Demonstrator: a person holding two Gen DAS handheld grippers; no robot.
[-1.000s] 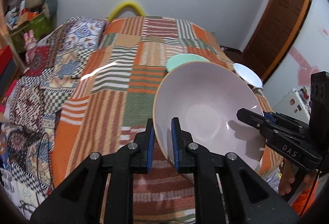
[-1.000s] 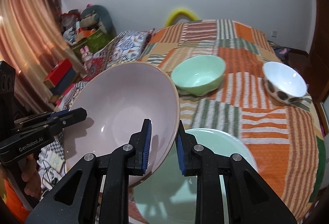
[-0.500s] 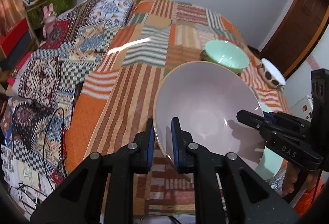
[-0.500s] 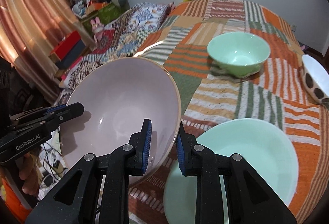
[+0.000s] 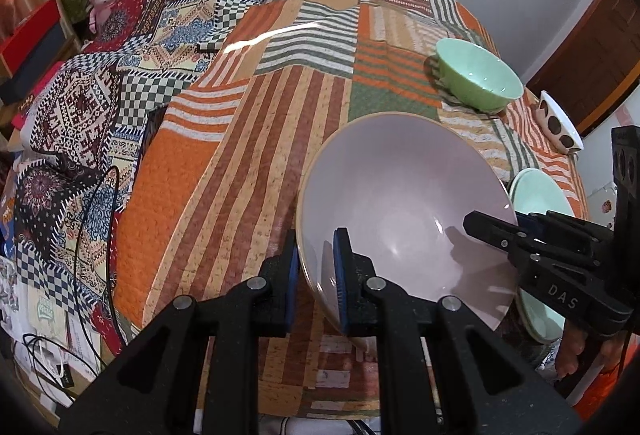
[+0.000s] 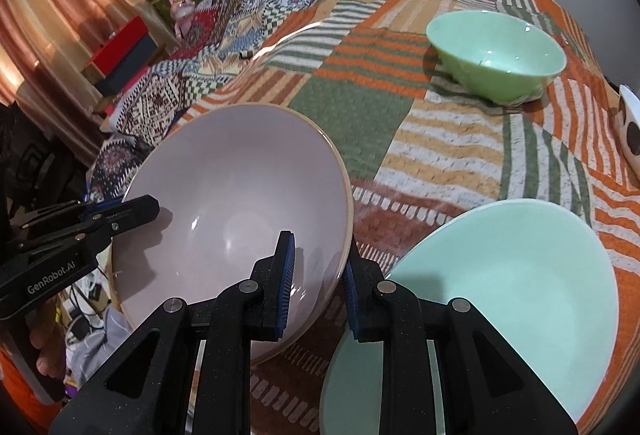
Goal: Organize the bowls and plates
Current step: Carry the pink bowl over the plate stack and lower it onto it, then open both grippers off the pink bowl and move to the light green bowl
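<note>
A: Why were both grippers on the one pink bowl (image 5: 400,203)?

B: It was wide and shallow, so I judge one pinch would have let it swing. The left gripper (image 5: 316,275) had its jaws nearly closed, clamped across the bowl's rim on one side; the right gripper (image 6: 318,281) was closed the same way over the opposite rim. Each had one pad inside the bowl and one outside.

A: And where was the bowl?

B: Held tilted above the near edge of the bed (image 5: 256,139), just beside the pale green plate (image 6: 520,275), which lay flat on the striped quilt.

A: The other dishes?

B: The green bowl (image 6: 496,51) stood well beyond the plate, toward the wall, and a white spotted bowl (image 5: 558,123) sat apart from it, near the quilt's edge.

A: So the aim?

B: Probably gathering the bowls together, perhaps stacking onto that plate; I couldn't tell which.
</note>
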